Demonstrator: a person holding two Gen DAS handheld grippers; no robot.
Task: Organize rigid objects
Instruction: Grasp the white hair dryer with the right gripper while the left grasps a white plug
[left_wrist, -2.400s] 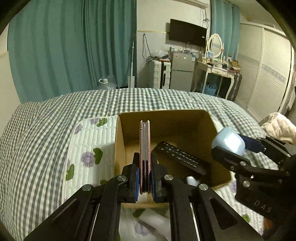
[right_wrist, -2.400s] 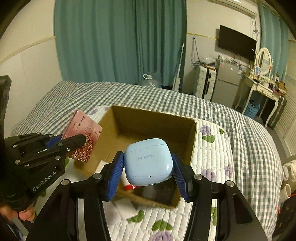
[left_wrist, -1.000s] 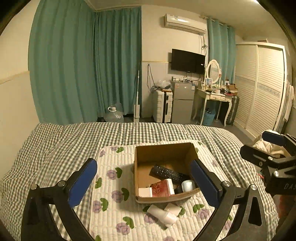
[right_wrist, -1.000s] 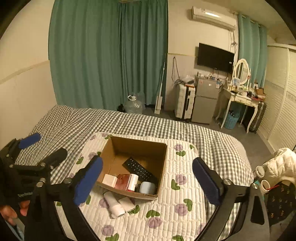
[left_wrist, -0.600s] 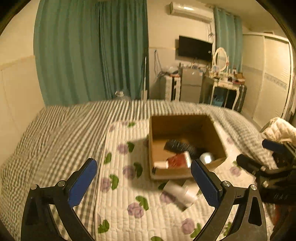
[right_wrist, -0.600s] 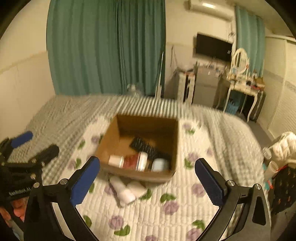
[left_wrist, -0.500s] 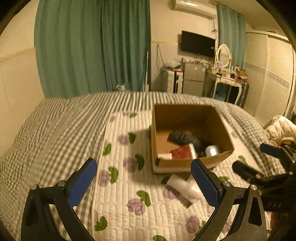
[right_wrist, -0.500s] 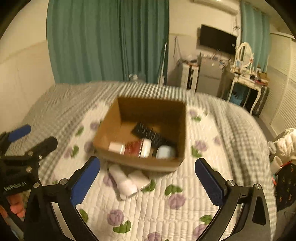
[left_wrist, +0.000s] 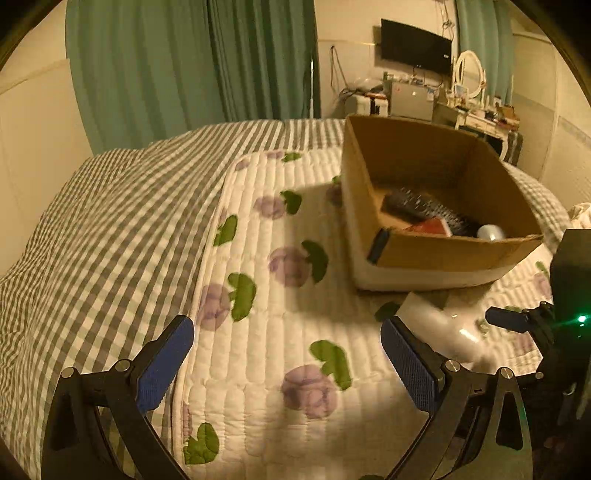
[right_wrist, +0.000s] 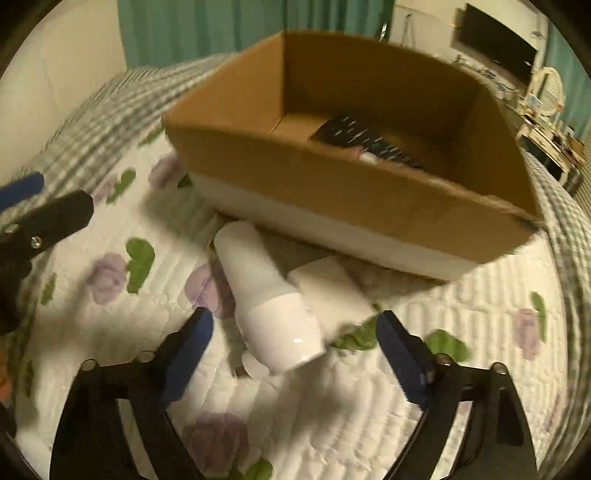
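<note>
Starting at my left, the left gripper (left_wrist: 286, 362) gapes wide over the floral quilt (left_wrist: 280, 295), holding nothing. Further right, my right gripper (right_wrist: 293, 332) is spread wide too, empty, its fingers flanking the white bottle (right_wrist: 267, 295) lying just before the cardboard box (right_wrist: 354, 188), a remote (right_wrist: 364, 142) inside.

White bottle (right_wrist: 271, 300) — brown cardboard box (right_wrist: 354, 192)

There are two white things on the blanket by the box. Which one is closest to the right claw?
The long white bottle with the big rounded cap. Its cap end lies between the open right claw fingers, while the smaller white box sits behind it, nearer the cardboard box.
</note>
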